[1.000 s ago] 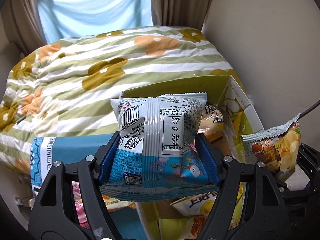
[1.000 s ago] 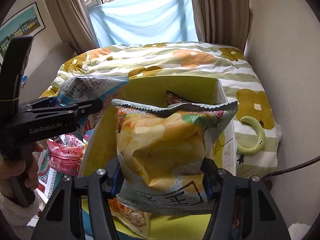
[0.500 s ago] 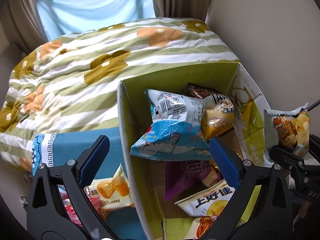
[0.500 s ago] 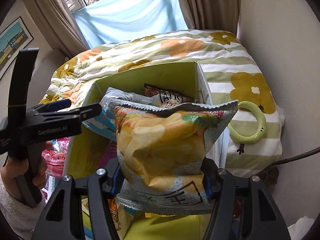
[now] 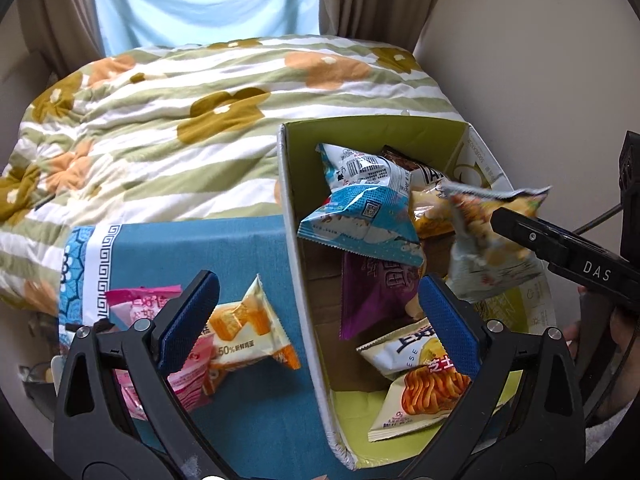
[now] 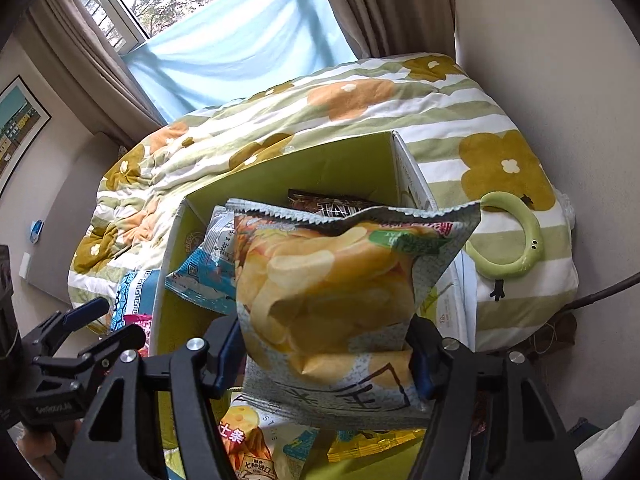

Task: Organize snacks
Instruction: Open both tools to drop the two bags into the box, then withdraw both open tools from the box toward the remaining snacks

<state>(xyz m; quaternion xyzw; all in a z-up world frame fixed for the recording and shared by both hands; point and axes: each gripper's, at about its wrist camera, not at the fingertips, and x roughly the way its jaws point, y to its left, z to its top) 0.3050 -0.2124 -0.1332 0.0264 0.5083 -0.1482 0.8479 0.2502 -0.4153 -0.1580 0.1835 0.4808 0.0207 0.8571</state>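
The left gripper (image 5: pixel 316 316) stood wide open and empty at lower centre. Its blue barcoded bag (image 5: pixel 360 208) lay inside the green box (image 5: pixel 372 132). The right gripper (image 6: pixel 326 354) had just been opening, its pads flanking the potato chip bag (image 6: pixel 332 280). Its arm read "DAS". A loose packet (image 5: pixel 244 332) read "50%".

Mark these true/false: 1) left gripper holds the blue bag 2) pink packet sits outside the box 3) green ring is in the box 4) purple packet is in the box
1. False. The left gripper is open; its jaws have just opened and nothing is between them. The blue bag lies in the box.
2. True. The pink packet lies on the blue cloth.
3. False. The green ring lies on the quilt beside the box.
4. True. The purple packet is in the box.
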